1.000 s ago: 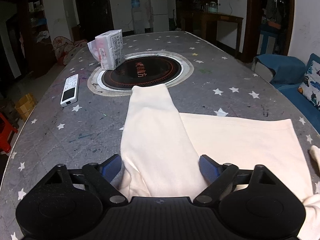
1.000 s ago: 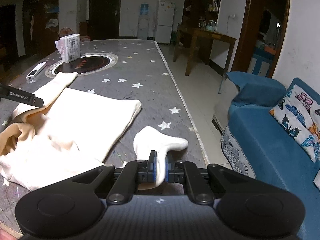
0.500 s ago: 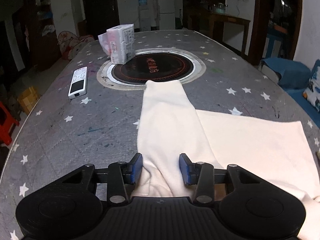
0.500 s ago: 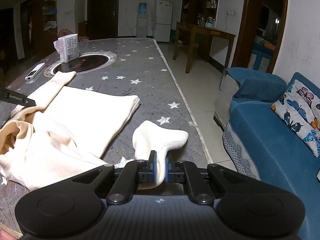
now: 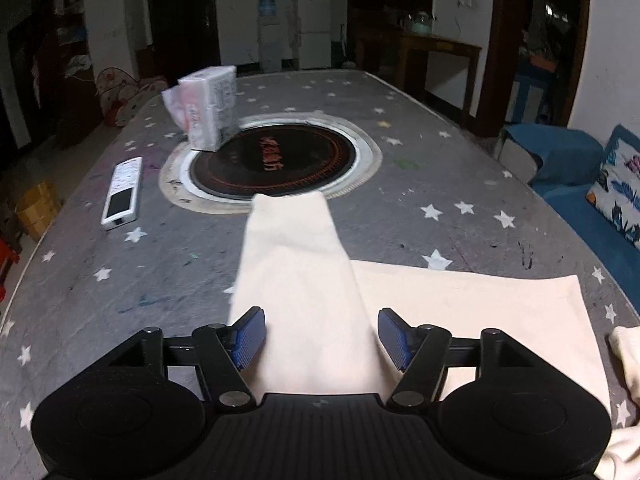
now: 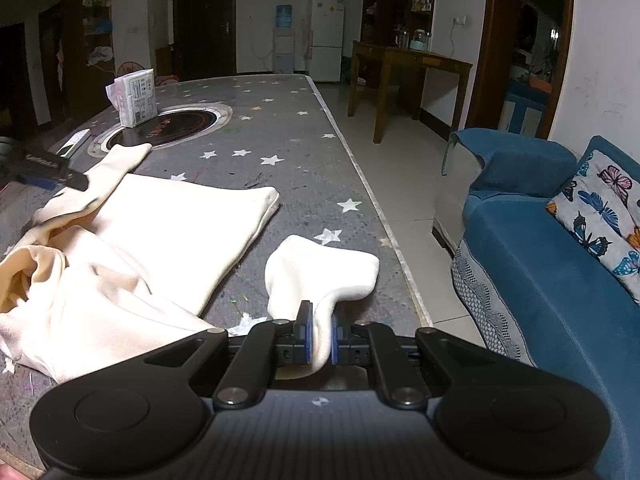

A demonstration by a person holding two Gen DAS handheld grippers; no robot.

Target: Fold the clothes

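Cream long-sleeved fabric garment (image 5: 472, 312) spread on grey star-printed table cover (image 5: 420, 184), body flat toward the right edge, neck end bunched and rumpled at near left in the right wrist view (image 6: 36, 280). One cream sleeve (image 5: 296, 256) lying straight out from the left gripper (image 5: 322, 336), cuff end reaching the rim of the round black induction hob set in the table (image 5: 276, 160). Left gripper's blue-padded fingers (image 5: 250, 336) spread apart either side of that sleeve, not pinching it; touching the cloth or not, cannot tell. Other cream sleeve end (image 6: 320, 272) clamped between the closed fingers of the right gripper (image 6: 320, 340), cuff folded over and drooping near the table's right edge, apart from the garment body with bare cover between. White plastic-wrapped tissue pack (image 5: 206, 108) standing upright on the hob's far-left rim, contents sealed, not visible. White remote control with dark screen (image 5: 122, 190) lying flat left of the hob, well apart from the sleeve. Small white scraps (image 6: 248, 322) on the cover just ahead of the right gripper. Blue fabric sofa (image 6: 552, 280) beside the table on the right, butterfly-print cushion (image 6: 604, 212) on it. Dark wooden side table (image 6: 404, 80) farther back with jars on top, contents too small to tell. White fridge (image 6: 326, 38) and water dispenser with blue bottle (image 6: 283, 40) at the far wall.
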